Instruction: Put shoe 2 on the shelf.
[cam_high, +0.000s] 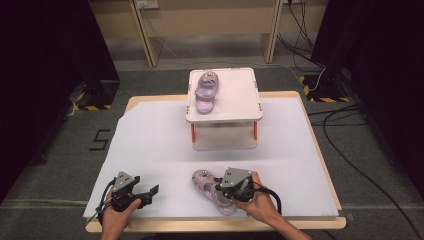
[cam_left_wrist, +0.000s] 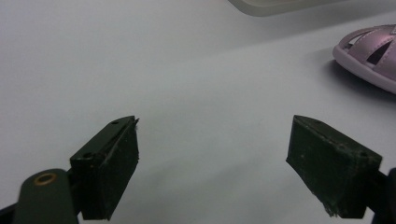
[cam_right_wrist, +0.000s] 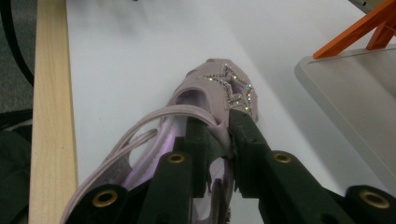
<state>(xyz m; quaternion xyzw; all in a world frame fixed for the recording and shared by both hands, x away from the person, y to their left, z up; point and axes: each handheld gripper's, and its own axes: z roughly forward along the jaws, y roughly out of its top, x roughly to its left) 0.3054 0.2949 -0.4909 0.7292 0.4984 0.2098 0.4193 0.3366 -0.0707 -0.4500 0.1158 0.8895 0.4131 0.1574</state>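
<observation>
A small purple sandal (cam_high: 207, 190) with a rhinestone star lies on the white table sheet near the front edge. My right gripper (cam_high: 223, 194) is shut on its side strap, jaws pinching the strap (cam_right_wrist: 219, 133) just behind the star (cam_right_wrist: 235, 88). A matching purple sandal (cam_high: 206, 91) rests on the left half of a white raised stand (cam_high: 235, 95) at the table's far middle. My left gripper (cam_high: 151, 193) stands open over bare sheet at the front left, its jaws wide apart with nothing between them (cam_left_wrist: 212, 158); the near sandal's toe (cam_left_wrist: 371, 56) is off to its right.
The stand has orange legs (cam_high: 193, 132) and a lower white shelf (cam_high: 225, 142). The wooden table edge (cam_right_wrist: 49, 116) runs beside the held sandal. Cables (cam_high: 345, 145) trail on the floor at right; dark panels flank both sides.
</observation>
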